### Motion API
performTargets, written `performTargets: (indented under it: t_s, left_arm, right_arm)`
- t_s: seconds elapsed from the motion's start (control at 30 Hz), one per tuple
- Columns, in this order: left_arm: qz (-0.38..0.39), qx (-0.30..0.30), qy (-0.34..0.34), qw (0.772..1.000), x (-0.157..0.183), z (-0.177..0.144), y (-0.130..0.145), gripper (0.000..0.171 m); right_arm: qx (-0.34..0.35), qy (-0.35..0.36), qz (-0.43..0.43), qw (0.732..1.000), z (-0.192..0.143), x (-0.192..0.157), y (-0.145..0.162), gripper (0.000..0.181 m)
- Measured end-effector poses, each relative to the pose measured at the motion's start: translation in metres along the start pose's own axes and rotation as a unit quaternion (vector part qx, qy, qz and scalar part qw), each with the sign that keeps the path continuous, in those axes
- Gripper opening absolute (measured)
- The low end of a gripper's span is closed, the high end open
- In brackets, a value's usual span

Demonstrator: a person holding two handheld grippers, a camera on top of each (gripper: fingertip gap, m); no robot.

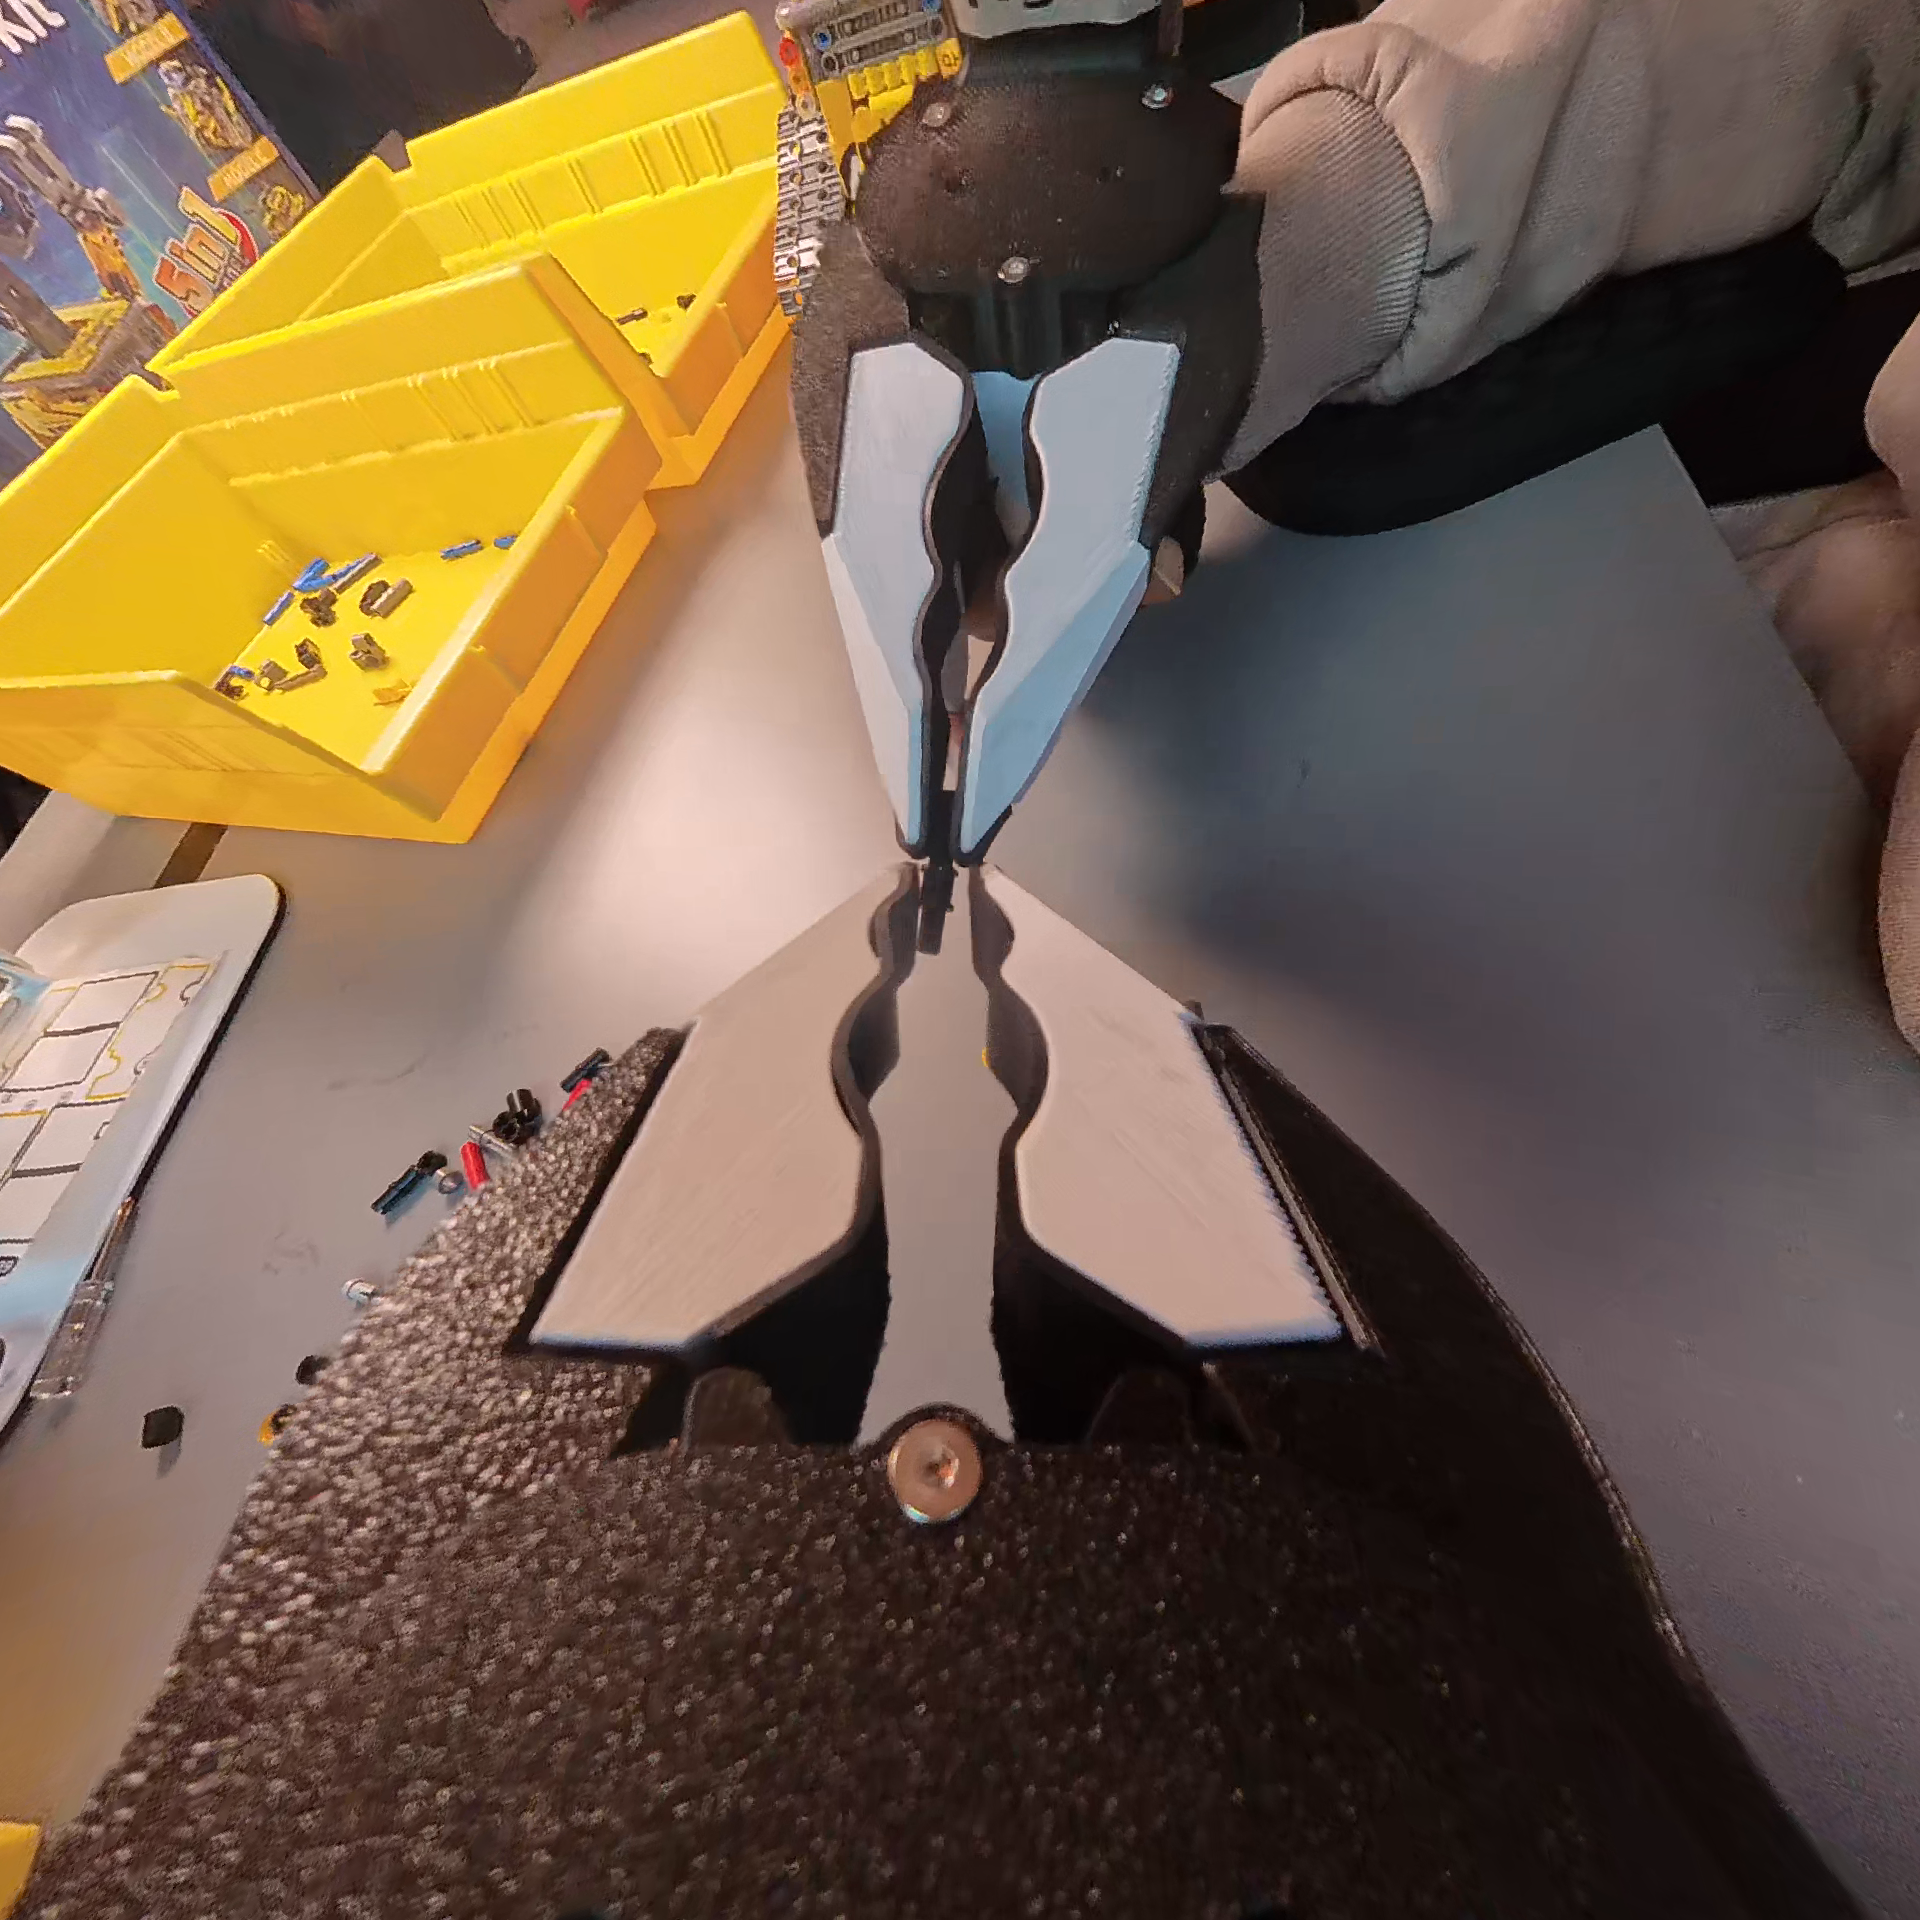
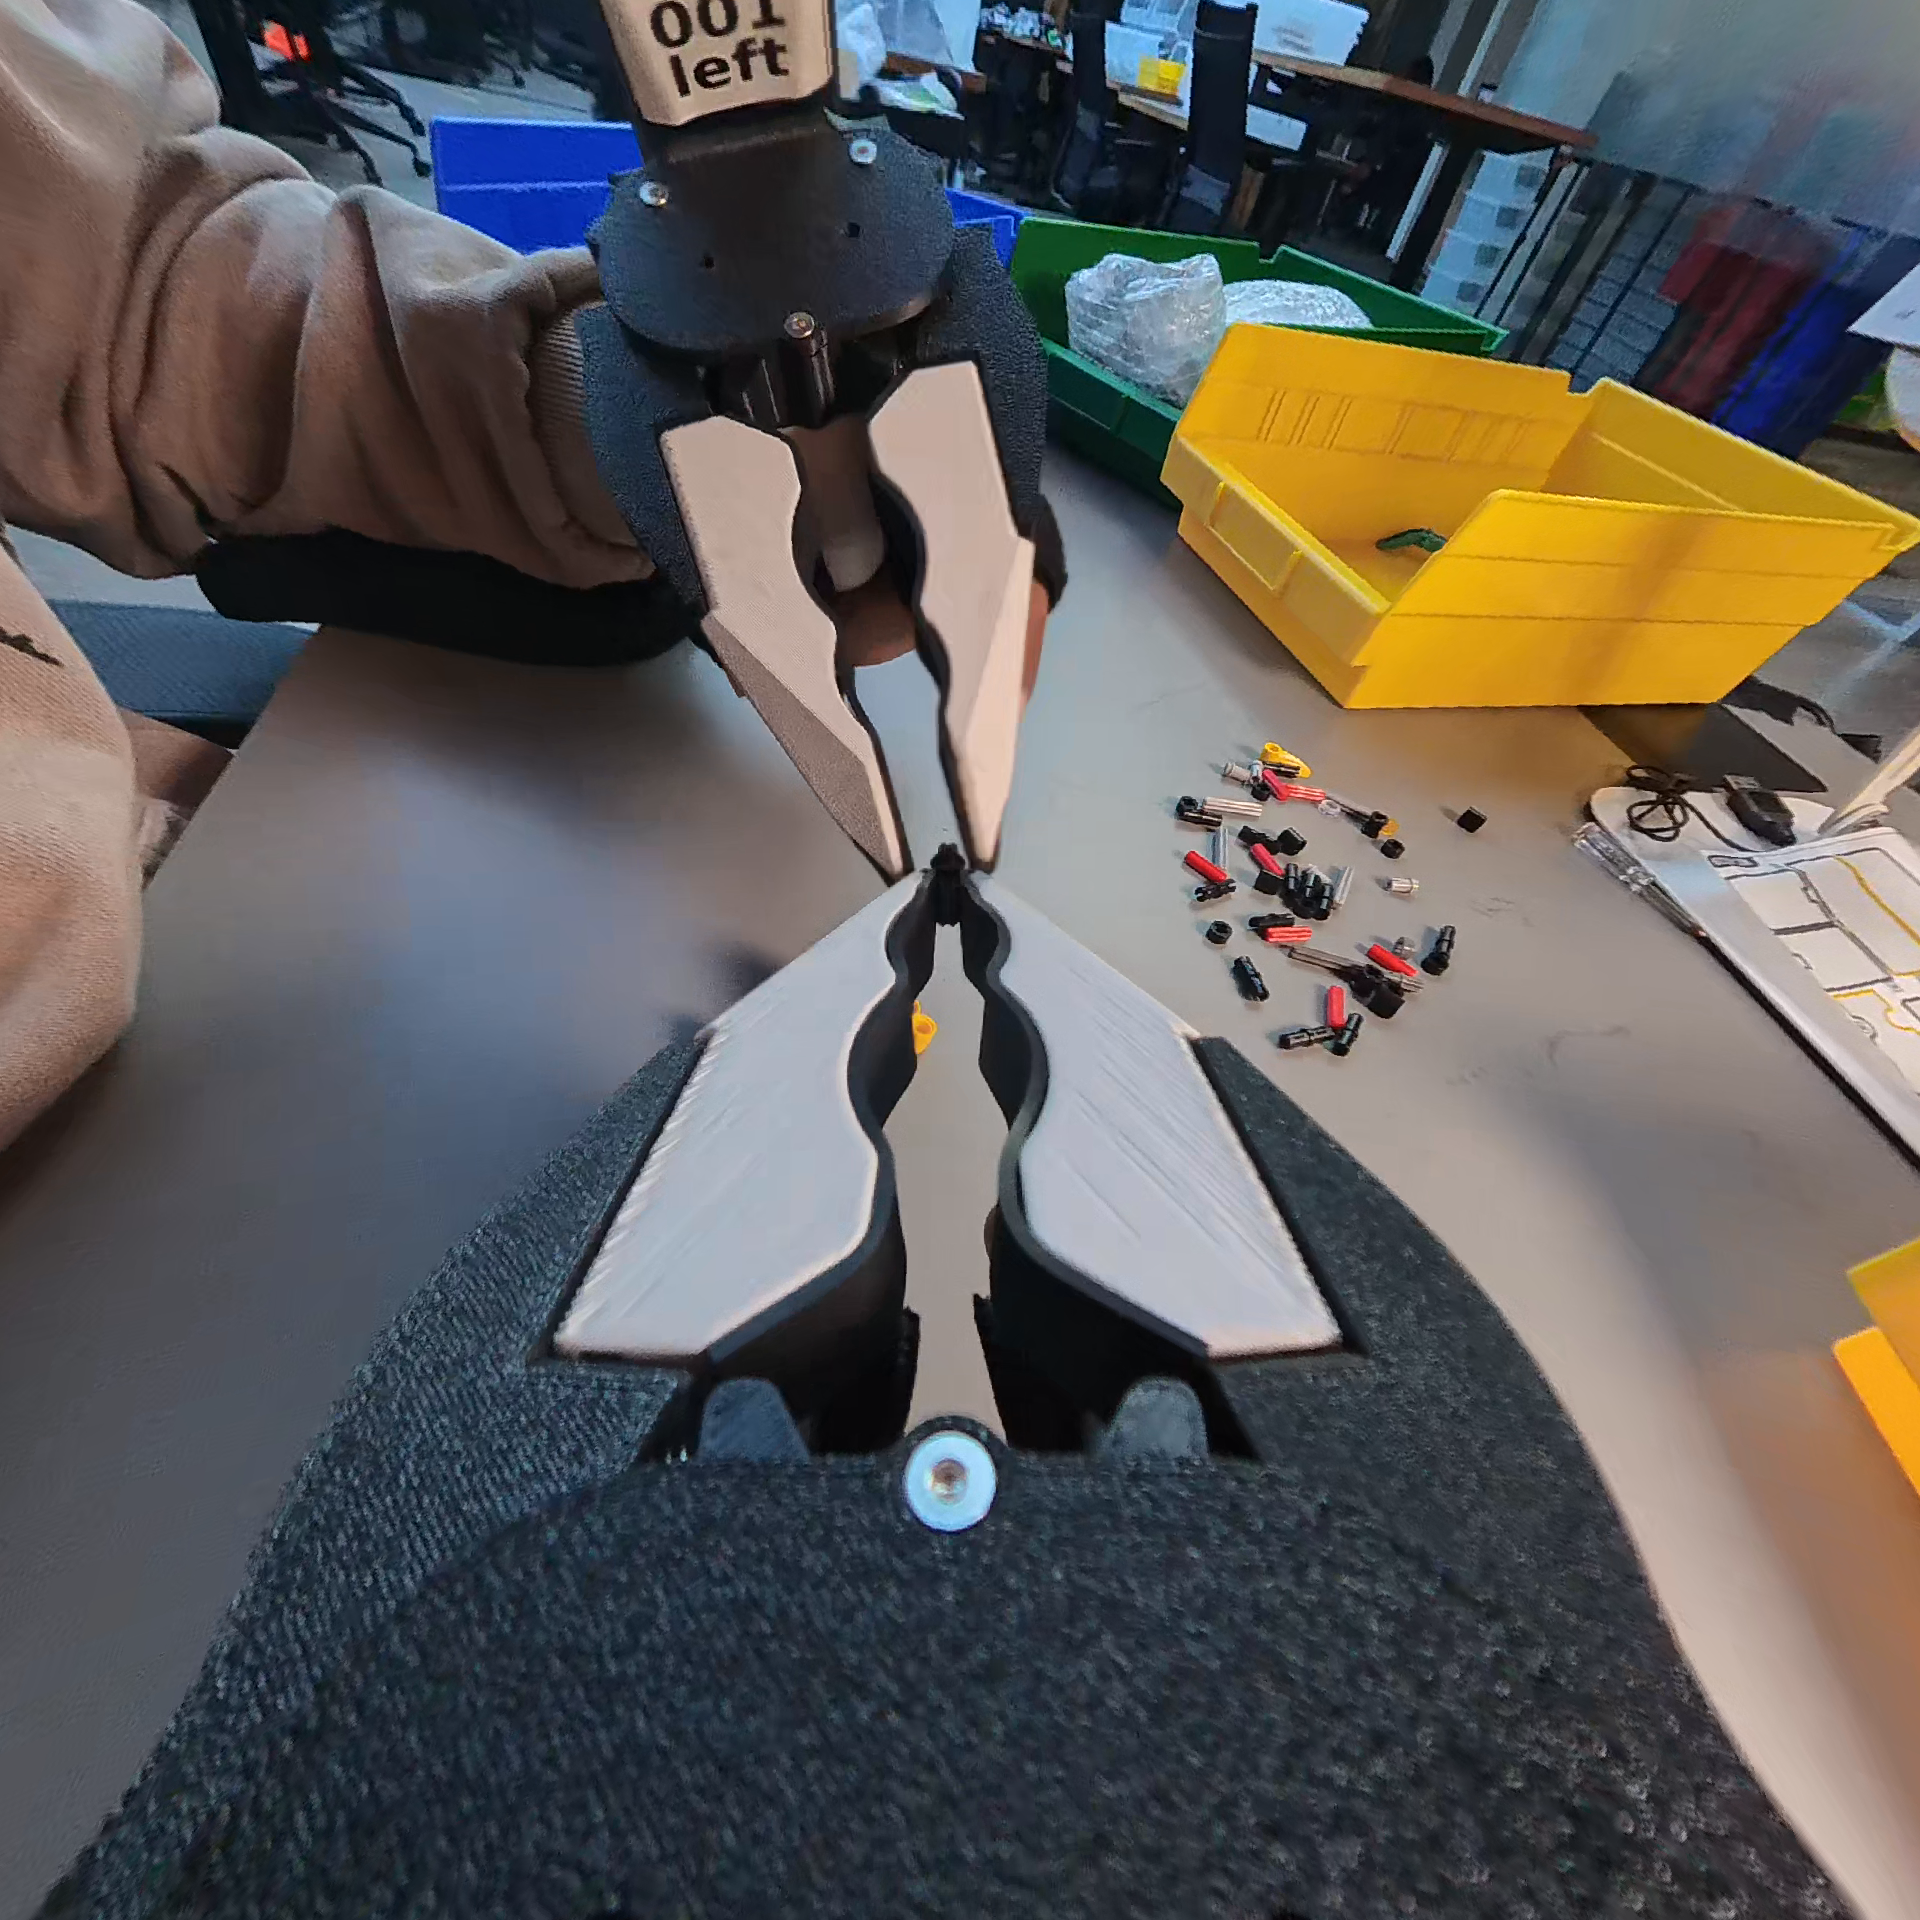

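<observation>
Above worktop (image 2: 436, 831), tip to tip: left claw (image 1: 940, 883) & right claw (image 2: 945, 883) both clamped on 1 small black pin (image 2: 947, 878). Keep tips aligned, grip light.

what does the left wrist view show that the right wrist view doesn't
Only the left wrist view shows the colourful printed box and a yellow bin holding small blue and black parts. Only the right wrist view shows the green bin, the blue bin and the bagged items. Both show the left hand-held gripper and right hand-held gripper tip to tip on a small black pin, plus the loose pieces and the instruction sheet.
</observation>
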State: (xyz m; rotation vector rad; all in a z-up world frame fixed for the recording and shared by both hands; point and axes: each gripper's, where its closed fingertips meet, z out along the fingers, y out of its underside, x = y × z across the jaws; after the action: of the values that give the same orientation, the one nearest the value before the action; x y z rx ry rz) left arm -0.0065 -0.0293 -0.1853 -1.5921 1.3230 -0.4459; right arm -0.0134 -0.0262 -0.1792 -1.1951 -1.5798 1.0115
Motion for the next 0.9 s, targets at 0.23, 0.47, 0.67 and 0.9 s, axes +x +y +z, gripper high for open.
performTargets:
  t_s: [0.23, 0.47, 0.67, 0.9]
  left_arm:
    - [0.015, 0.001, 0.022, 1.0, 0.007, -0.006, -0.005, 0.004]
    - [-0.029, -0.008, -0.022, 0.999, -0.026, -0.041, 0.019, 0.0]
    - [-0.003, 0.021, -0.028, 0.999, -0.02, -0.017, -0.003, 0.02]
    - [0.023, 0.005, 0.007, 1.0, 0.003, 0.003, -0.008, 0.007]
  right_arm:
    - [0.009, -0.044, 0.022, 0.999, -0.002, -0.011, -0.004, 0.001]
    - [0.072, -0.005, 0.038, 0.997, -0.044, 0.019, -0.029, 0.001]
    - [0.053, -0.02, 0.029, 0.998, -0.027, 0.008, -0.022, 0.001]
    - [0.015, -0.032, 0.011, 0.999, -0.01, -0.005, -0.01, 0.002]
